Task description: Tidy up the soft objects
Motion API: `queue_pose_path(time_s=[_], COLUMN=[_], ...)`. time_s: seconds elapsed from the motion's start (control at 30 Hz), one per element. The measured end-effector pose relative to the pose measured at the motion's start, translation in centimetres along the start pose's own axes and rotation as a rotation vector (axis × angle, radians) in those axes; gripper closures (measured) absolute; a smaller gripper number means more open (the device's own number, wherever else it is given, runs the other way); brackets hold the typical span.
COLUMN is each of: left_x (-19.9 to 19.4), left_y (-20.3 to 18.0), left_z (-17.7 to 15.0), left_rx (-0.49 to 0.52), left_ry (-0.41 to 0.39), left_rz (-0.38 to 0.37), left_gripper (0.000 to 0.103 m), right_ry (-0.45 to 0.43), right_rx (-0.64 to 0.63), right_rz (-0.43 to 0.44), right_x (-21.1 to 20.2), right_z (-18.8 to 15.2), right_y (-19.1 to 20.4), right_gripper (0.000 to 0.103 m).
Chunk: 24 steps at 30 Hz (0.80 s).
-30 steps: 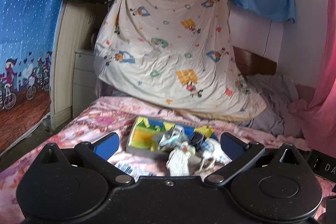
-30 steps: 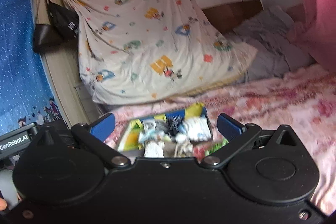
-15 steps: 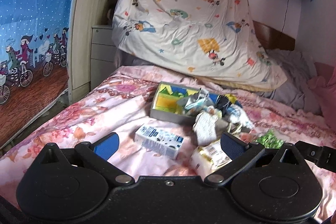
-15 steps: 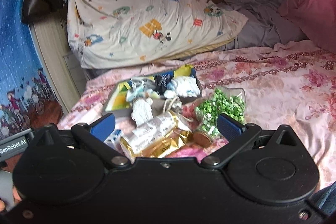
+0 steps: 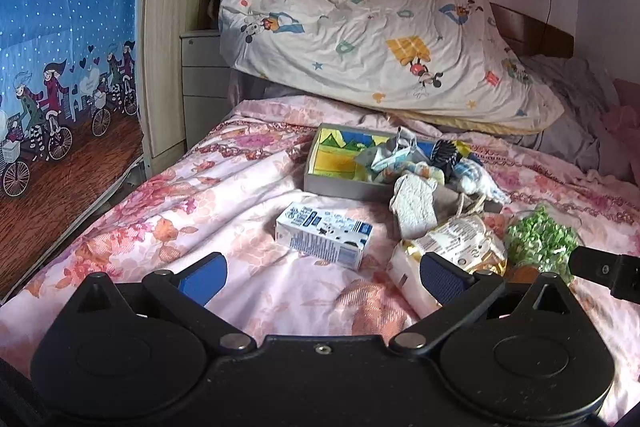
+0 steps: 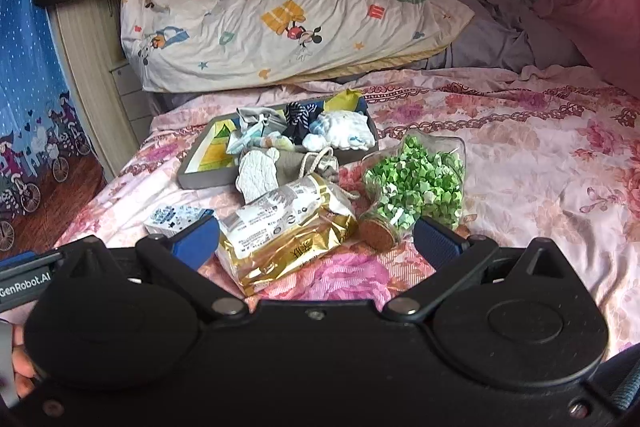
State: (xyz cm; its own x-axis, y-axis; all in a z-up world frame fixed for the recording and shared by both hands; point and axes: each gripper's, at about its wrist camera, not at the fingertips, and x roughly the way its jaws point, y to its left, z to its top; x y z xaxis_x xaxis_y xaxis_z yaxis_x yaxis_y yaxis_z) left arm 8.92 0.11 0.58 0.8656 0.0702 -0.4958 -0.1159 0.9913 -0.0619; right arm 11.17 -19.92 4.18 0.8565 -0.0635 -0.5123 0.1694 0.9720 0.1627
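On a pink floral bedspread (image 6: 520, 147), below a hanging cartoon-print sheet (image 5: 360, 7), a grey tray (image 6: 200, 179) holds bundled socks (image 6: 344, 131). A white sock (image 6: 258, 175) drapes over its near rim. Both the left gripper (image 5: 322, 271) and right gripper (image 6: 316, 235) stand spread wide and empty, well short of the tray, with a gold packet (image 6: 288, 231) between the right fingers.
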Motion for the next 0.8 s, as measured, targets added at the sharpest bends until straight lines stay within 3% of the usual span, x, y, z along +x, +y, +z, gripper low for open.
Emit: queue_pose_path(time_s=[0.33,0.8], left_x=[0.6,0.2], left_y=[0.0,0.3], left_z=[-0.5,0.0], left_rx=[0.006,-0.030], left_ry=[0.035,0.004], left_rz=[0.010,0.009], left_gripper=[0.001,0.001], right_ry=[0.030,0.032], right_rx=[-0.019,-0.036], right_rz=[0.003,0.017], right_x=[1.1,1.3], right_z=[-0.8,-1.0], right_y=[0.4,0.6], right_gripper=[0.001,0.001])
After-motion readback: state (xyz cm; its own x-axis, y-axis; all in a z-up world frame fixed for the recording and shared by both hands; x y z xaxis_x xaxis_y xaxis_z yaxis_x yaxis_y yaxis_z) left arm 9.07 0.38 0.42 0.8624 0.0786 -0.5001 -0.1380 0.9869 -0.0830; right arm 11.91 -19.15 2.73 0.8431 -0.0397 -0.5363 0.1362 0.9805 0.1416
